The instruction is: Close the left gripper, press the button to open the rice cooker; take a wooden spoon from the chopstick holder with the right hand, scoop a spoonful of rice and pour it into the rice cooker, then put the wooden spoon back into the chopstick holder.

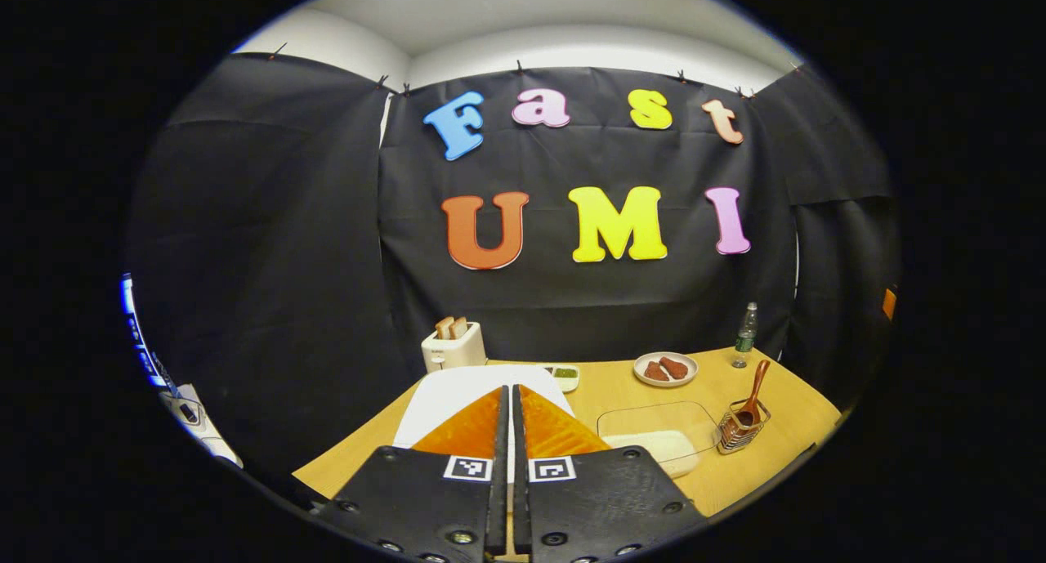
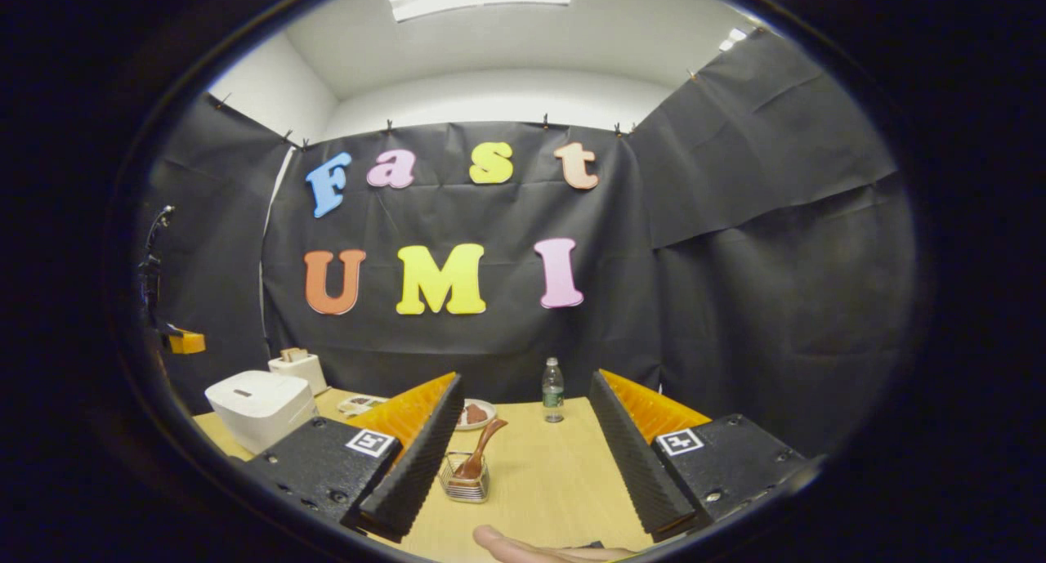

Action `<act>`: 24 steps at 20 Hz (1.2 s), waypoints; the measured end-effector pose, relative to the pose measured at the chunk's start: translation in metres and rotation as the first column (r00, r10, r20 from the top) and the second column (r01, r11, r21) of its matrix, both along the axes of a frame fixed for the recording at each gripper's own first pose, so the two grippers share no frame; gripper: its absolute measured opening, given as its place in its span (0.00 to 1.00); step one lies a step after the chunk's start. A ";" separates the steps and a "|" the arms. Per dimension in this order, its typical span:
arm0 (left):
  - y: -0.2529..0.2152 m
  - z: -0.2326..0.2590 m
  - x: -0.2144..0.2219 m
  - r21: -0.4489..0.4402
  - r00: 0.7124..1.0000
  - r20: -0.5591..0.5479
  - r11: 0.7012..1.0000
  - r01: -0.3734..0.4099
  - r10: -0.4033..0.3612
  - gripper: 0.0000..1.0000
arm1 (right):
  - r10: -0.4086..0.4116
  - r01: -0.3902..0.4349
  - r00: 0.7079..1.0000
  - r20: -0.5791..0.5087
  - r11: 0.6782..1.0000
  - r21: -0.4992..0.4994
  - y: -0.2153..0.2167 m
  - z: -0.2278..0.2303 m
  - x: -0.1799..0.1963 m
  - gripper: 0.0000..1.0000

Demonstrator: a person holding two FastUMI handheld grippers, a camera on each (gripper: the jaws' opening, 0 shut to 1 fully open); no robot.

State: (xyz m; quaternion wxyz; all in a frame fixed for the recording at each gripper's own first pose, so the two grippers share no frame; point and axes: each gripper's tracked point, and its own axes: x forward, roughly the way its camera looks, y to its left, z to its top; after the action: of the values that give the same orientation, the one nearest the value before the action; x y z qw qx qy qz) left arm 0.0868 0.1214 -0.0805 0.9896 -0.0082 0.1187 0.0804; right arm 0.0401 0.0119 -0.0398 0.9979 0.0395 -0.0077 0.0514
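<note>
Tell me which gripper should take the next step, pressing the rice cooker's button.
Left. The left gripper is already shut and hangs over the closed white rice cooker. The right gripper stands open, facing the wooden spoon in the chopstick holder, with the cooker off to its side.

black screwed hand-held gripper [image 2: 519,440] bodies with square tag markings

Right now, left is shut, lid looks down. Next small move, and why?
Probably lower the left gripper onto the rice cooker button. Its fingers are shut and sit just over the white lid, which is closed. The wooden spoon stands in the chopstick holder, and the right gripper is open and waiting.
</note>
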 end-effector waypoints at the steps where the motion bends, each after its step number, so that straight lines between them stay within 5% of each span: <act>1: 0.001 -0.004 0.006 -0.004 1.000 -0.007 1.000 0.001 -0.001 0.03 | 0.002 -0.002 1.000 -0.005 1.000 0.000 -0.001 -0.005 0.002 1.00; 12: 0.036 -0.082 0.063 -0.006 0.980 -0.199 0.999 -0.032 0.030 0.00 | -0.005 0.002 0.998 -0.067 0.999 -0.047 0.001 -0.041 0.032 1.00; 24: 0.042 -0.124 0.063 -0.052 0.942 -0.329 0.995 -0.085 0.063 0.00 | -0.004 0.002 0.996 -0.087 0.999 -0.033 -0.006 -0.053 0.042 1.00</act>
State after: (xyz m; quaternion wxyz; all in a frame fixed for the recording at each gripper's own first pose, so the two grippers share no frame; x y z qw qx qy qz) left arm 0.1493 0.1632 -0.2046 0.9517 -0.0319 0.2834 0.1139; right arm 0.0824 0.0062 -0.0925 0.9979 0.0255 0.0364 0.0482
